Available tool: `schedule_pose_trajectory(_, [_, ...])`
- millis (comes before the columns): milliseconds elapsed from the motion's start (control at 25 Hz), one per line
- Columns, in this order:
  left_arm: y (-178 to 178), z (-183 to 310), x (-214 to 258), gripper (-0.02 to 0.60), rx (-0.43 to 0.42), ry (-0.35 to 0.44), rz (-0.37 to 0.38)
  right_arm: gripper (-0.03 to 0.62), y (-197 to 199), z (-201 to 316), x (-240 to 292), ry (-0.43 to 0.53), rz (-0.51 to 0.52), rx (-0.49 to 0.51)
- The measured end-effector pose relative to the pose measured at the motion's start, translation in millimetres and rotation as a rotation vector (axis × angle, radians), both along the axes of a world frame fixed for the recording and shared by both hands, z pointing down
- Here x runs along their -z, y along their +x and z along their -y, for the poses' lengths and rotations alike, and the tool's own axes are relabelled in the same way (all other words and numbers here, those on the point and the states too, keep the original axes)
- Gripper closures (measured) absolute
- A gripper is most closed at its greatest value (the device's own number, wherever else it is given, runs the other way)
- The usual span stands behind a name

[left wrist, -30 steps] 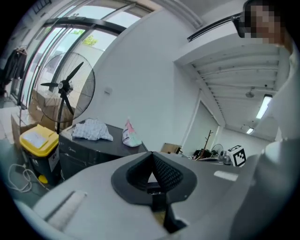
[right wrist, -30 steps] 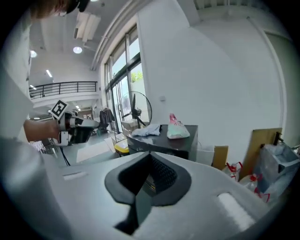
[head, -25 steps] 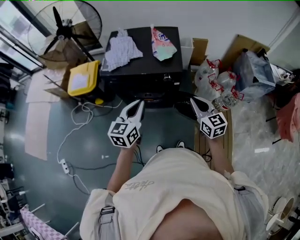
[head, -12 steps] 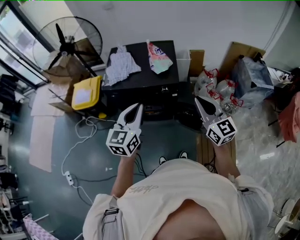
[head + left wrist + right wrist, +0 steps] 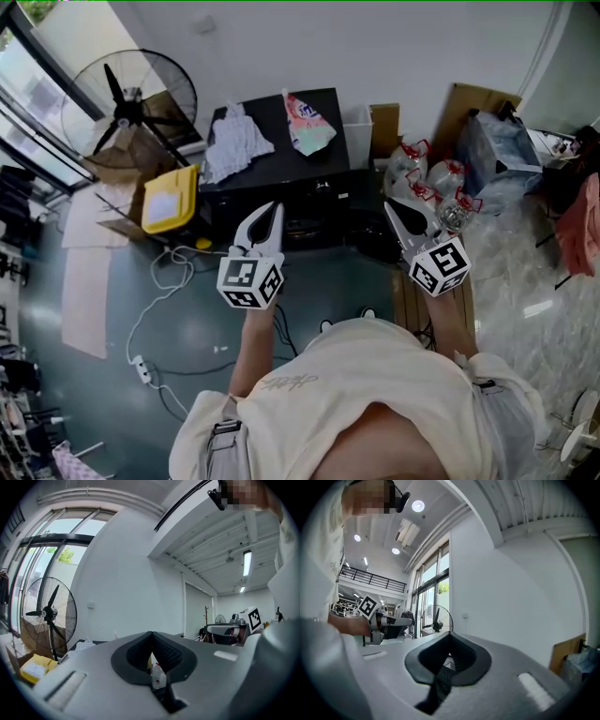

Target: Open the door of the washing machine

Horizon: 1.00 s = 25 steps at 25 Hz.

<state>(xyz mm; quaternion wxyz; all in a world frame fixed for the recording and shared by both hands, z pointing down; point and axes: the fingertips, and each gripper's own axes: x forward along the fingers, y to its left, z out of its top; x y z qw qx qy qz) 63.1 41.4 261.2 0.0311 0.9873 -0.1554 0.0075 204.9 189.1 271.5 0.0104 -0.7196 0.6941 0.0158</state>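
Note:
In the head view the black washing machine (image 5: 281, 173) stands against the white wall, its front face (image 5: 314, 225) towards me and its door closed. A patterned cloth (image 5: 236, 142) and a colourful pouch (image 5: 306, 122) lie on its top. My left gripper (image 5: 270, 208) hovers before the machine's front left, its jaws shut and empty. Off the front right corner my right gripper (image 5: 391, 207) is also shut, holding nothing. Neither touches the machine. In the left gripper view the left gripper (image 5: 151, 634) points level, and in the right gripper view so does the right gripper (image 5: 449, 634).
A standing fan (image 5: 127, 98) and a yellow container (image 5: 169, 199) sit left of the machine. A cable runs over the floor to a power strip (image 5: 141, 366). Plastic bags with bottles (image 5: 436, 183), a white bin (image 5: 357, 136) and cardboard crowd the right side.
Both grippers have risen a little in front of the machine and rolled slightly. Their jaws stay shut and nothing was taken hold of.

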Motion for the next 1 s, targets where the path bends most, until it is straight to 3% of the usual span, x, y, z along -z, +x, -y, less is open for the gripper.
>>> schedule_pose_trajectory(360, [-4, 9, -21, 0.563, 0.047, -0.061, -0.007, 0.594, 9, 3, -5, -0.042, -0.018, 0.002])
schedule_pose_trajectory(680, [-10, 11, -33, 0.563, 0.084, -0.087, 0.035, 0.592, 18, 6, -23, -0.086, -0.001, -0.002])
schedule_pose_trajectory(1000, [6, 5, -36, 0.563, 0.04, -0.095, 0.025, 0.592, 16, 14, -39, -0.097, 0.049, 0.021])
